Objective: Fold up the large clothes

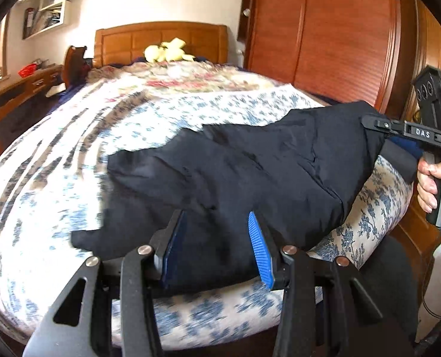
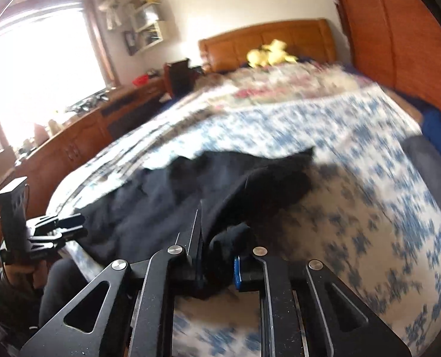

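A large black garment [image 1: 235, 172] lies spread over the near end of a bed with a blue floral cover [image 1: 131, 125]. My left gripper [image 1: 217, 235] is open, its blue pads either side of the garment's near edge. My right gripper [image 2: 217, 250] is shut on a bunched corner of the black garment [image 2: 190, 196] and lifts it a little off the bed. In the left wrist view the right gripper [image 1: 378, 125] shows at the far right, clamped on the garment's raised corner. In the right wrist view the left gripper [image 2: 71, 226] shows at the left by the garment's edge.
A wooden headboard [image 1: 160, 41] with a yellow soft toy [image 1: 166, 52] is at the far end. A tall wooden wardrobe [image 1: 324, 29] stands right of the bed. A wooden dresser [image 2: 80, 139] with clutter runs along the window side. The bed cover [image 2: 354, 178] stretches beyond the garment.
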`<state>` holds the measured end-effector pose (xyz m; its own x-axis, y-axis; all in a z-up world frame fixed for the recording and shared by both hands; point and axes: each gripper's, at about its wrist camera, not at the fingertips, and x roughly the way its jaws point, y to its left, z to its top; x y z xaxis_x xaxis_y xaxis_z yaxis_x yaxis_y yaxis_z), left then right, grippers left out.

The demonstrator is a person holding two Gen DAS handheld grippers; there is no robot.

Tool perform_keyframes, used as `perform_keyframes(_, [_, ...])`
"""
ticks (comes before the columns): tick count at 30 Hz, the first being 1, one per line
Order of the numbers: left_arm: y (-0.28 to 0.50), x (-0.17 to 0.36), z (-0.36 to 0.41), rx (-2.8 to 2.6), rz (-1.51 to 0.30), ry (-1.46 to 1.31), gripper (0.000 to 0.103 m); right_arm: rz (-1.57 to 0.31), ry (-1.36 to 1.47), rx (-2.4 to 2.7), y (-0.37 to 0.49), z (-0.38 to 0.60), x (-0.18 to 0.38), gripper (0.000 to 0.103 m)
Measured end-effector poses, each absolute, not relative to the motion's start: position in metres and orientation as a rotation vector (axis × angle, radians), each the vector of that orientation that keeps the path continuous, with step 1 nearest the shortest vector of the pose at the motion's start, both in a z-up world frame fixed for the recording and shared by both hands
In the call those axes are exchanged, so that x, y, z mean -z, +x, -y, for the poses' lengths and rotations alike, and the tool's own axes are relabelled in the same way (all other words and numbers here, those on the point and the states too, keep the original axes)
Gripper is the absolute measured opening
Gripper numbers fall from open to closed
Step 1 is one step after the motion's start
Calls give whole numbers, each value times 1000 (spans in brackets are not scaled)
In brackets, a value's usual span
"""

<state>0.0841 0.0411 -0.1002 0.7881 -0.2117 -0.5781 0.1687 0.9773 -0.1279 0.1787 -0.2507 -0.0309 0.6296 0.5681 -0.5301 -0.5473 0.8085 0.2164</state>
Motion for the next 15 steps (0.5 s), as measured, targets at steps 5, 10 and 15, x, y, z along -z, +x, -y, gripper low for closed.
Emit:
perform_keyframes(5, [56,94,-89,162,-595,-109,42,-572,-65,-737,170,167,4,11])
perform_keyframes(10, [33,95,-133,99,-588,-131,42,-564,-122,-862,161,81,0,9])
perform_keyframes(15, [16,97,-165,41,-591,-151,42,-612,-174,-969,153,-1,26,9])
